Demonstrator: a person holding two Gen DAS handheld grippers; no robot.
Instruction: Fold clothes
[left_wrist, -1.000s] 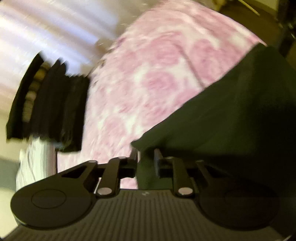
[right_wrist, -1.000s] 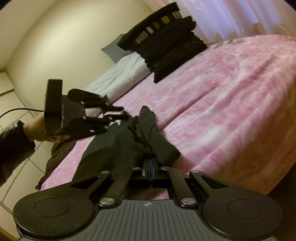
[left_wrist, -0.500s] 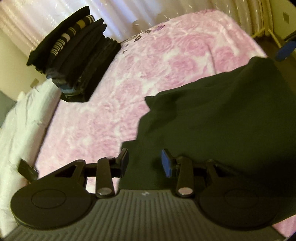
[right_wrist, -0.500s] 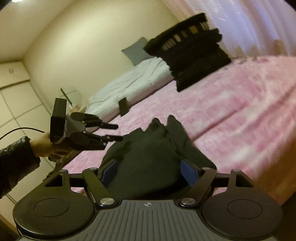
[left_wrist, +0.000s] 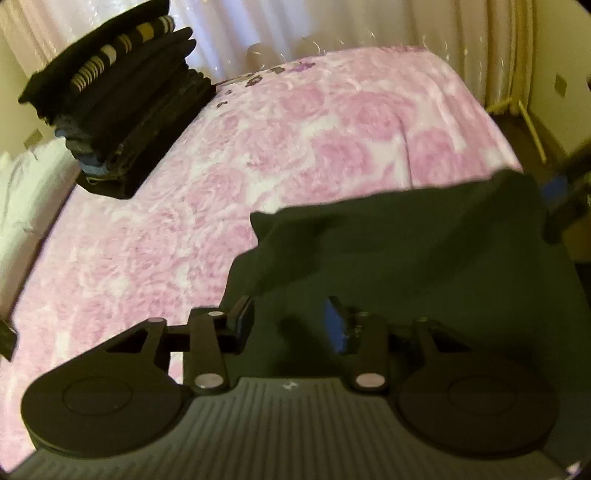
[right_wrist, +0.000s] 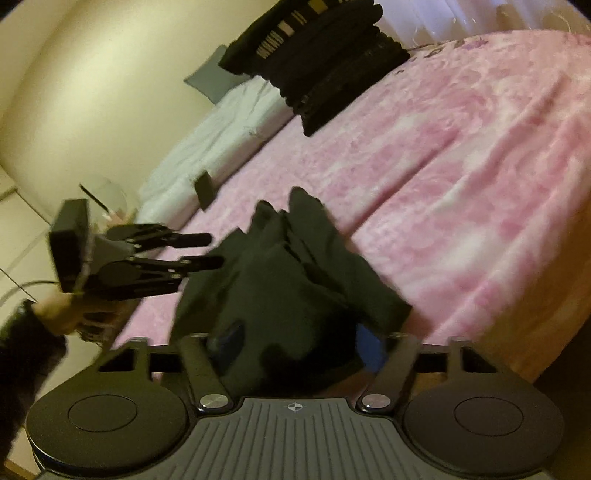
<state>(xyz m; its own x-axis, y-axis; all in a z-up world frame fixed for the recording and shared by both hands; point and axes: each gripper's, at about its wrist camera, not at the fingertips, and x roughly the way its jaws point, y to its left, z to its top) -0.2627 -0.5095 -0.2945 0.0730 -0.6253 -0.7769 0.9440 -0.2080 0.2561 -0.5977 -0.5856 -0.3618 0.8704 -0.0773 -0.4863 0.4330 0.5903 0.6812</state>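
A dark garment (right_wrist: 288, 280) lies bunched near the front edge of the pink floral bedspread (right_wrist: 461, 155). My right gripper (right_wrist: 299, 343) hovers low over its near end. The jaws are closing with cloth between the blue pads, and I see no pad pressing on it. In the left wrist view the same garment (left_wrist: 424, 258) spreads under my left gripper (left_wrist: 290, 321), whose jaws are opening with only cloth below them. From the right wrist view the left gripper (right_wrist: 214, 251) sits at the garment's left edge, held by a hand in a dark sleeve.
A tall stack of folded dark clothes (left_wrist: 114, 110) stands at the bed's far corner, next to white pillows (right_wrist: 221, 136). A small dark flat object (right_wrist: 205, 188) lies by the pillows. Curtains (left_wrist: 295, 26) hang behind the bed. The bed's edge drops off at the right.
The right gripper went from shut on the garment to wide open, then narrowed a little. The left gripper's jaws opened, and it rolled and drew back from the cloth. The garment settled onto the bed.
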